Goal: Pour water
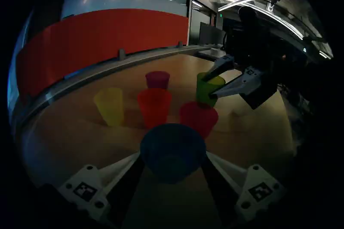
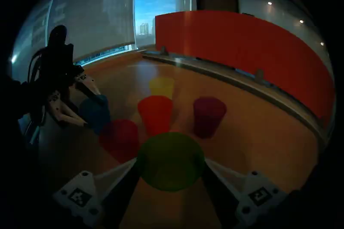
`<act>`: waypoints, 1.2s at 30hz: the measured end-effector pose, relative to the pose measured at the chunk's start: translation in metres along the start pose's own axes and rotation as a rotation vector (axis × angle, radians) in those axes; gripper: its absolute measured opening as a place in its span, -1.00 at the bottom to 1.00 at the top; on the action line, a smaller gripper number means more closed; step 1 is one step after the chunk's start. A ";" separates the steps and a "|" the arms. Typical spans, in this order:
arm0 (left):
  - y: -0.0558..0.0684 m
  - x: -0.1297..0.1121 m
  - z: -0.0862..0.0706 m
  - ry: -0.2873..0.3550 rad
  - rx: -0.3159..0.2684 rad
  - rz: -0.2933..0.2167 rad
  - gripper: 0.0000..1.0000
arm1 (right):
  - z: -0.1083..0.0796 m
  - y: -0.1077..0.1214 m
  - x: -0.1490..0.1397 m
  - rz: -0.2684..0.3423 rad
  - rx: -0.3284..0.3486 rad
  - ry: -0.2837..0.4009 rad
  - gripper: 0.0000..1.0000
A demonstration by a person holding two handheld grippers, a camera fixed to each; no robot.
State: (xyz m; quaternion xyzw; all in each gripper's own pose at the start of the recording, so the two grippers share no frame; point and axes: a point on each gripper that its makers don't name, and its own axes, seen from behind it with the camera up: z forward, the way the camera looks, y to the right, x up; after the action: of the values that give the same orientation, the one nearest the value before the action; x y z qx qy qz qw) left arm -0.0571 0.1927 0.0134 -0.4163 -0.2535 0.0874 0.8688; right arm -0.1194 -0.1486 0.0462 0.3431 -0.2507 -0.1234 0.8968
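Over the dim wooden table, the blue cup is sitting clamped in the left gripper, and the right gripper is squeezing the green cup. The red cup and other cups are crowding close by. A hasty tilt risks a spill or toppling one of them.

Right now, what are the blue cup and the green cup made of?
Blue cup: probably tinted plastic, smooth. Its base seems to show faintly through the wall.
Green cup: likely the same plastic, slightly see-through, with a dull sheen.
The dim light leaves both a bit uncertain.
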 end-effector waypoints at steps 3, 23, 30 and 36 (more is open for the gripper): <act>0.000 0.007 -0.008 0.023 0.010 -0.002 0.71 | -0.009 -0.002 0.009 -0.009 -0.008 0.016 0.81; -0.015 0.088 -0.070 0.222 0.117 0.000 0.71 | -0.060 -0.019 0.080 -0.048 -0.036 0.164 0.81; -0.014 0.108 -0.086 0.272 0.136 0.013 0.71 | -0.075 -0.025 0.100 -0.064 -0.046 0.219 0.81; -0.011 0.118 -0.094 0.296 0.145 0.024 0.71 | -0.085 -0.031 0.113 -0.066 -0.041 0.267 0.81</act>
State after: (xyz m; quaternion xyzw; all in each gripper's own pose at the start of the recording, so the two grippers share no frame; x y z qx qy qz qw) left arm 0.0917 0.1644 0.0156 -0.3637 -0.1110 0.0534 0.9233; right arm 0.0199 -0.1685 0.0125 0.3461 -0.1152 -0.1115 0.9244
